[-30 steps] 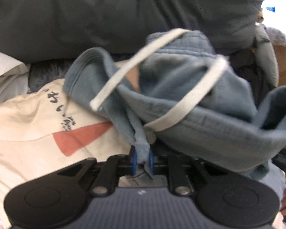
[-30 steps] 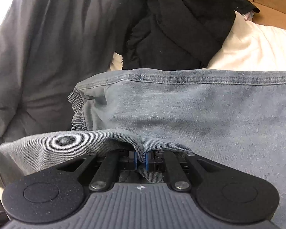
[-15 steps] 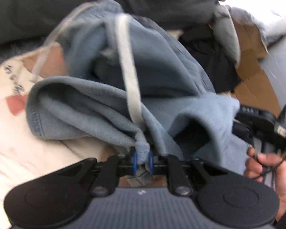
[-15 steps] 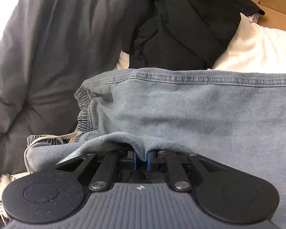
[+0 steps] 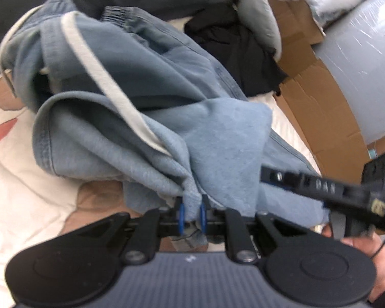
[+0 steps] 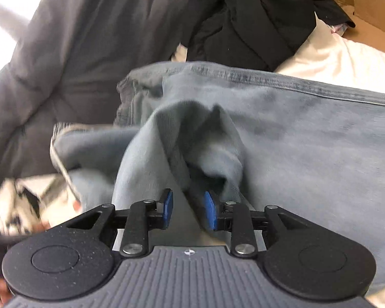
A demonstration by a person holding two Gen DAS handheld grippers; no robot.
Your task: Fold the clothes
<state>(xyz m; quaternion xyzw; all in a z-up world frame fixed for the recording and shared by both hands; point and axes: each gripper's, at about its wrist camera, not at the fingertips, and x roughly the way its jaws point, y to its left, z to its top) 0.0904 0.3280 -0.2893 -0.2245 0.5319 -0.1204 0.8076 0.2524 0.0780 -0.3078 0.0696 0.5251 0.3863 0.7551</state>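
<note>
A light blue garment (image 5: 218,133) with a white drawstring (image 5: 102,77) lies bunched on the bed. My left gripper (image 5: 192,211) is shut on a gathered fold of its edge, and cloth hangs over the fingers. In the right wrist view the same blue garment (image 6: 308,133) spreads to the right, with a raised peak of cloth in front of my right gripper (image 6: 188,206). Its jaws are opening. A fold still lies between them against the right pad (image 6: 210,210), and the left pad (image 6: 168,206) stands clear of it.
A dark grey quilt (image 6: 77,38) fills the back. A black garment (image 5: 243,51) and flattened cardboard (image 5: 320,107) lie at the right, beside a grey plastic-wrapped roll (image 5: 367,64). A cream patterned bedspread (image 5: 20,179) is under the clothes. A hand (image 5: 359,246) holds the other tool at the lower right.
The left gripper has carried its fold to the right, toward the other gripper, and the cloth has doubled over. The right jaws have parted, and the flat hem they pinched now stands up in a loose peak.
</note>
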